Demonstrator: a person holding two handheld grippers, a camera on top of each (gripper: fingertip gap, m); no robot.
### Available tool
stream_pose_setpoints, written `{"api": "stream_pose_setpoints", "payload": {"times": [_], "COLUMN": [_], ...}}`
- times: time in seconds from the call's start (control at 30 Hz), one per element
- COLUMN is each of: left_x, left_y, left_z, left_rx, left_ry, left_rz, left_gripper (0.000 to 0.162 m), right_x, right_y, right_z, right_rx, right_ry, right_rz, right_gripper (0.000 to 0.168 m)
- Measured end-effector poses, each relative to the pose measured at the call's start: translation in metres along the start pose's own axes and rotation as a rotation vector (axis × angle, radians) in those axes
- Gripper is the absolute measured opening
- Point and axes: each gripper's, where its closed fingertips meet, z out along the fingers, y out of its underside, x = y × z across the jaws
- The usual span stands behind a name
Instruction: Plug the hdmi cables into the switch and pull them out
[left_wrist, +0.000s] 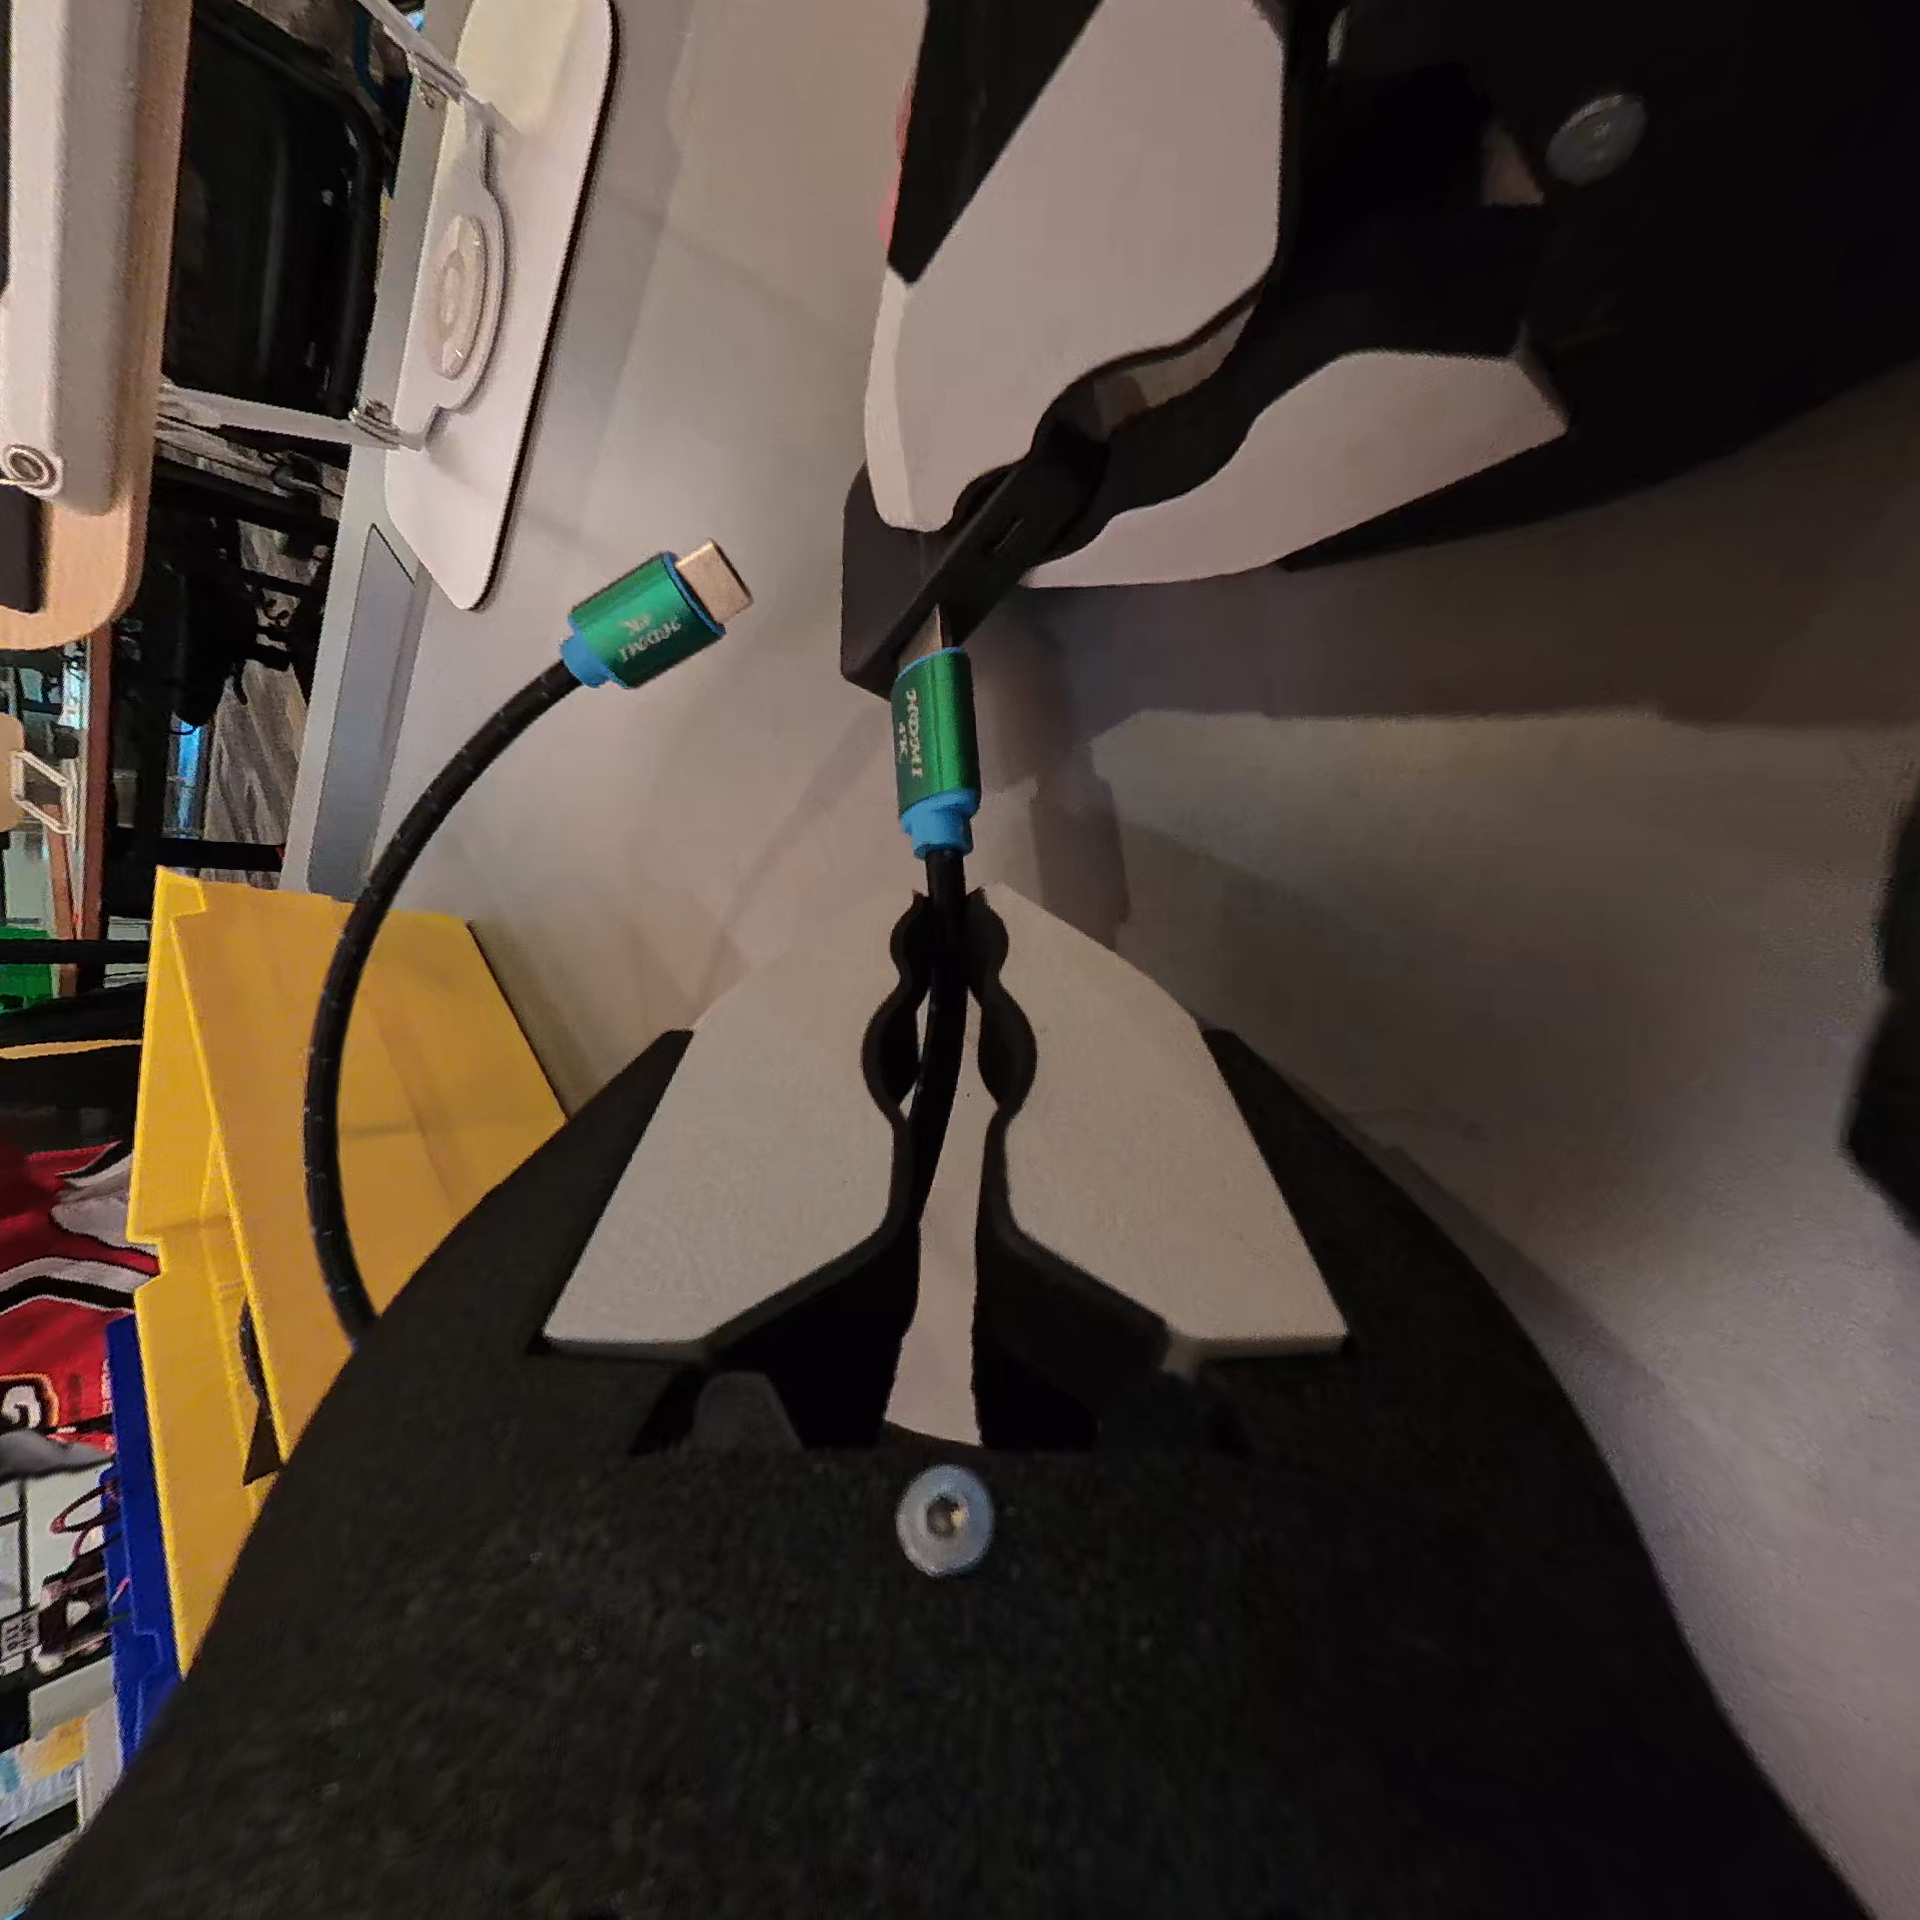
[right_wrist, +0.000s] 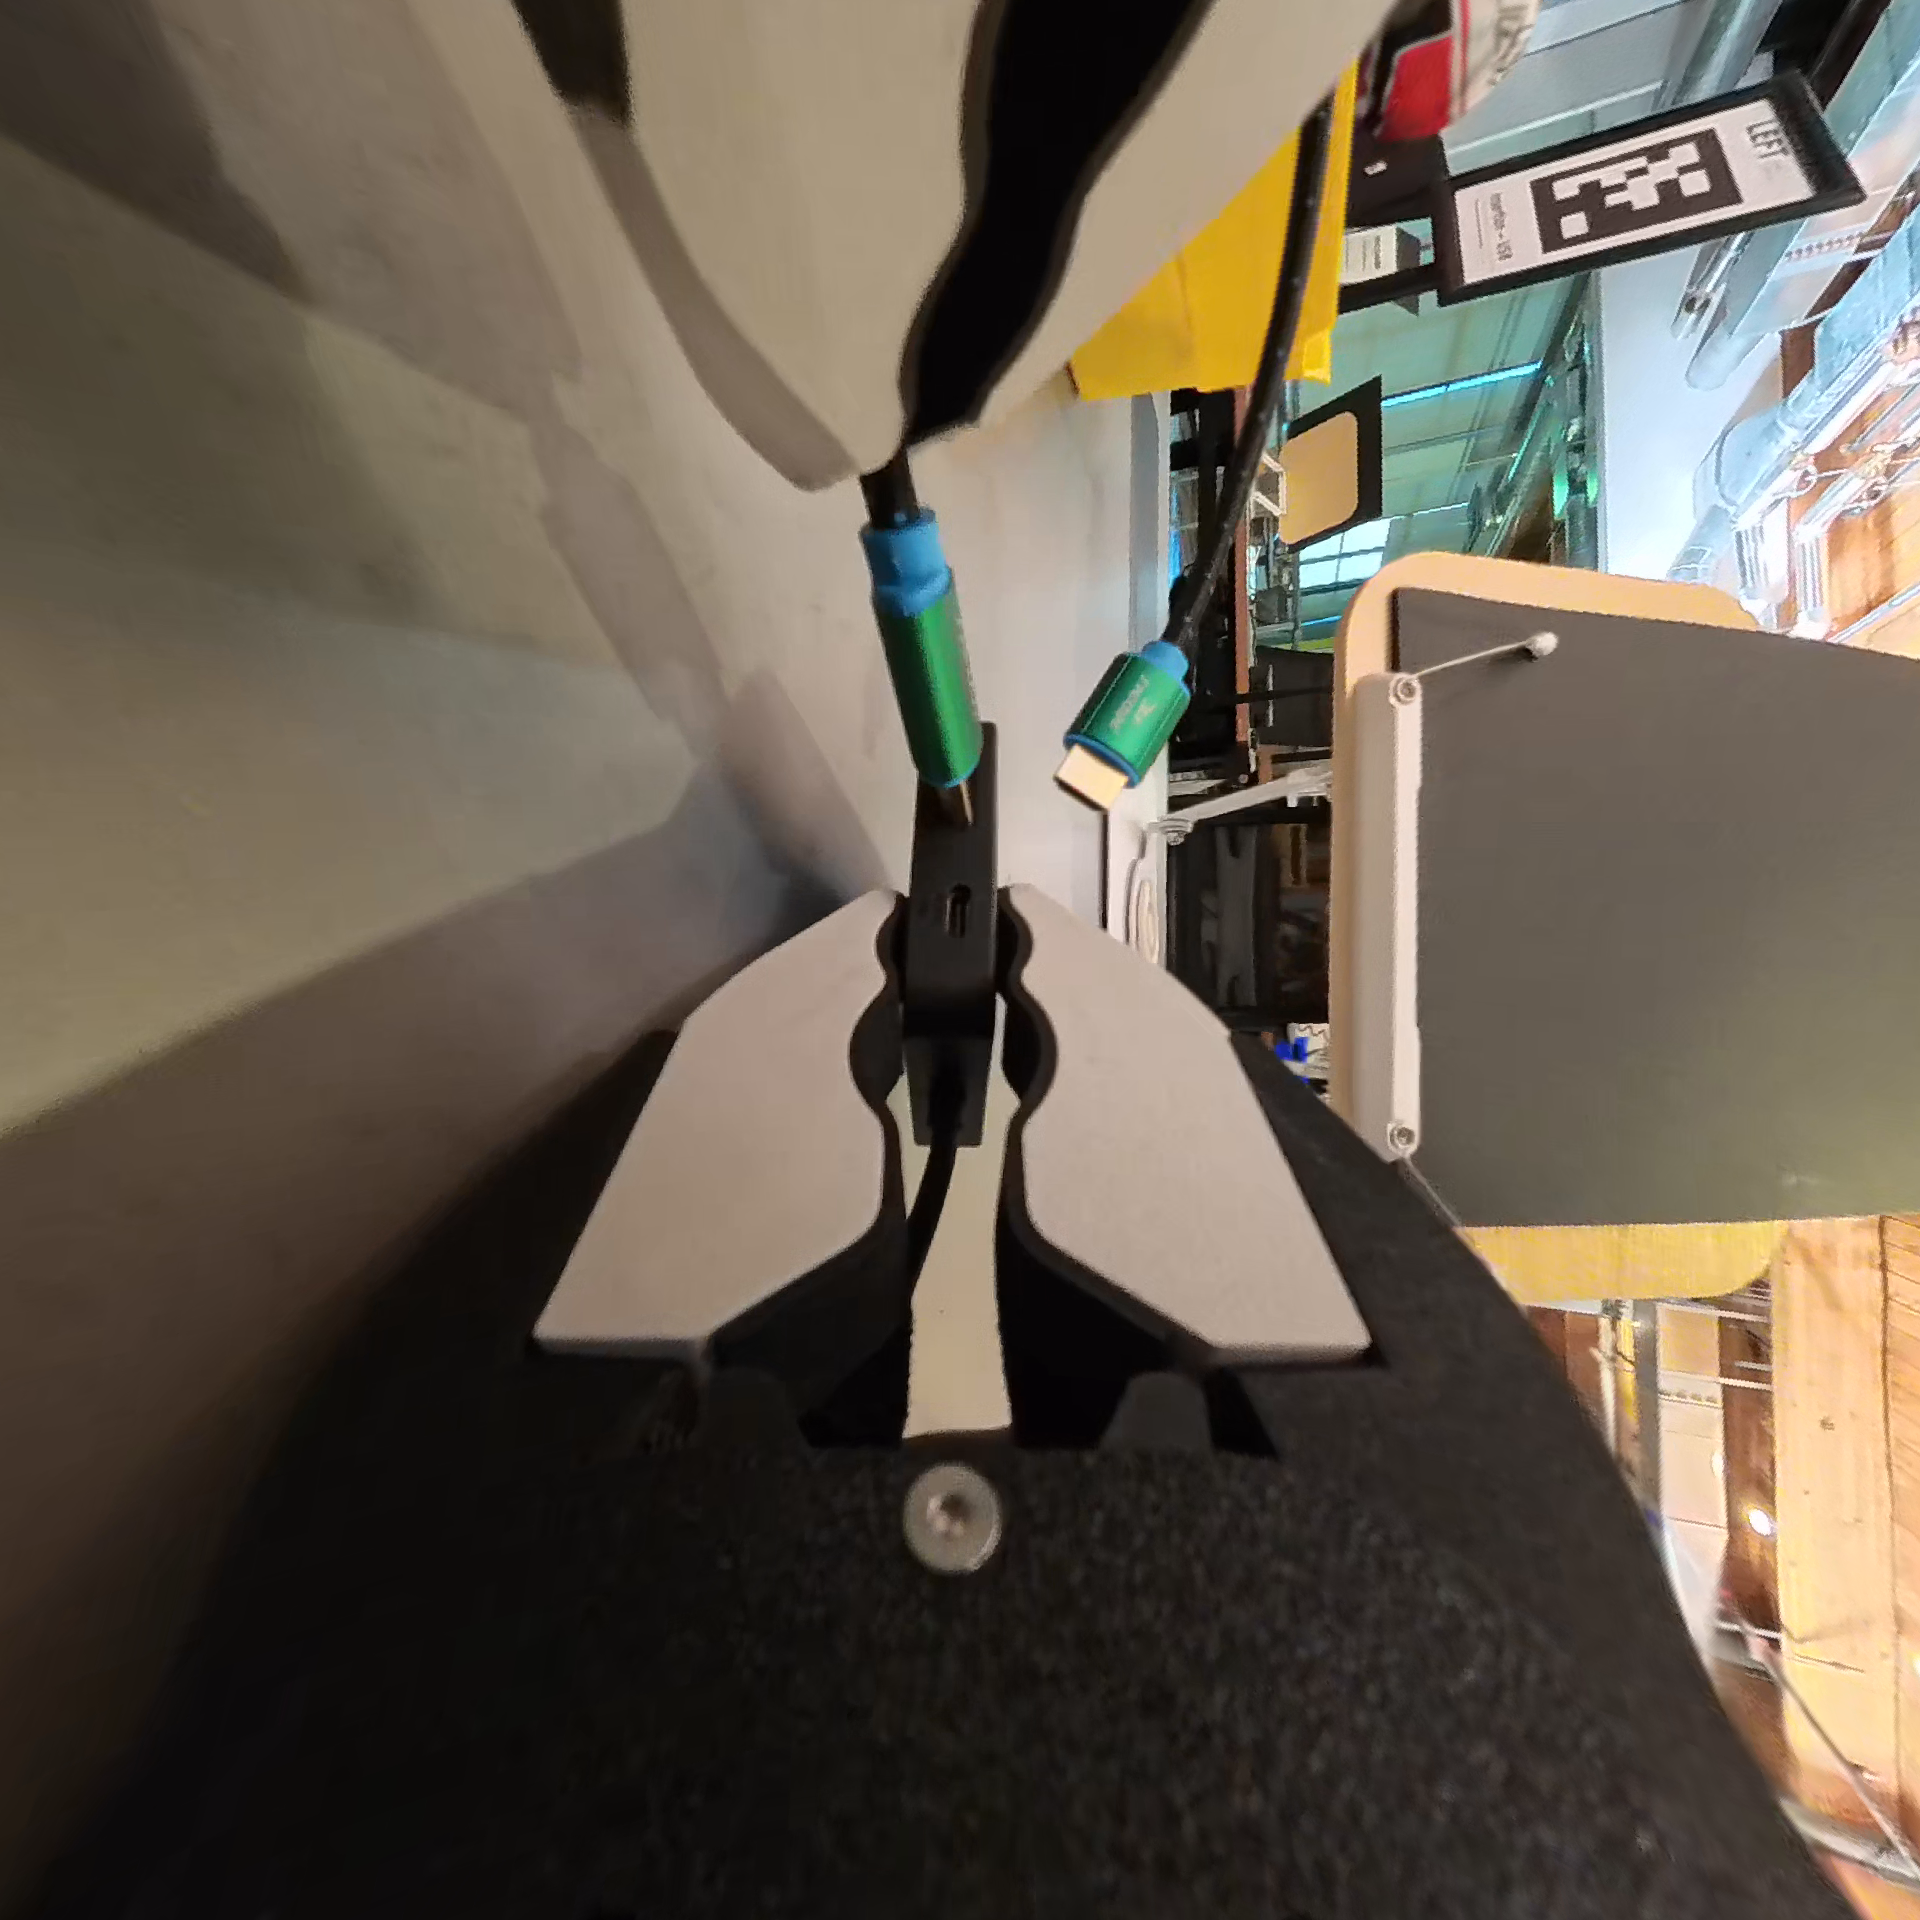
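Note:
My left gripper (left_wrist: 948, 909) is shut on a black braided HDMI cable (left_wrist: 940, 997) just behind its green plug (left_wrist: 932, 743). The plug's metal tip meets the edge of the black switch (left_wrist: 925, 592); how far it sits in the port is hidden. My right gripper (right_wrist: 948, 904) is shut on the black switch (right_wrist: 951, 935) and shows at the top of the left wrist view (left_wrist: 1049, 468). In the right wrist view the same green plug (right_wrist: 925, 675) touches the switch at a slant. The cable's other green plug (left_wrist: 649, 623) hangs free beside them, also in the right wrist view (right_wrist: 1122, 727).
A white table (left_wrist: 1455, 831) lies under both grippers. A yellow bin (left_wrist: 312, 1091) stands at its edge, with a blue crate (left_wrist: 135, 1507) beside it. A white board (left_wrist: 499, 312) lies farther along the table. A grey panel (right_wrist: 1662, 935) stands beyond the table edge.

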Motion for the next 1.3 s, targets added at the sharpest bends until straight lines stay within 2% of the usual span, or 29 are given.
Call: {"api": "stream_pose_setpoints", "payload": {"times": [0.2,0.33,0.53,0.6,0.83,0.97,1.03,1.17,1.27,1.3], "left_x": [0.0,0.001,-0.005,-0.007,-0.003,-0.004,-0.008,-0.027,-0.021,-0.012], "left_y": [0.001,0.0,0.005,0.004,0.004,-0.005,-0.007,-0.023,-0.041,-0.04], "left_z": [-0.001,-0.003,-0.001,-0.001,-0.003,-0.007,-0.01,-0.051,-0.096,-0.1], "left_rx": [-0.047,-0.064,-0.08,-0.031,0.062,0.157,0.19,0.372,0.591,0.612], "left_ry": [-0.004,-0.011,-0.061,-0.039,0.076,0.092,0.1,0.089,0.165,0.216], "left_rz": [-0.045,-0.063,0.021,0.071,-0.009,-0.142,-0.225,-0.379,-0.517,-0.56], "left_gripper": [0.006,0.006,0.006,0.006,0.006,0.007,0.015,0.025,0.024,0.022], "right_x": [0.001,0.002,0.004,0.003,0.0,0.003,0.003,0.003,0.008,0.01], "right_y": [-0.002,-0.003,-0.008,-0.008,-0.014,-0.01,-0.008,0.004,0.015,0.017], "right_z": [0.0,-0.001,-0.004,-0.004,-0.006,-0.002,-0.001,0.003,0.006,0.006], "right_rx": [-0.059,-0.083,-0.063,-0.023,0.046,0.043,0.041,-0.002,-0.031,-0.033], "right_ry": [0.056,0.07,0.095,0.089,0.065,0.048,0.036,0.019,0.025,0.026], "right_rz": [-0.113,-0.121,-0.135,-0.139,-0.098,-0.029,0.0,0.043,0.099,0.118], "right_gripper": [0.013,0.013,0.013,0.013,0.013,0.013,0.013,0.013,0.013,0.013]}}
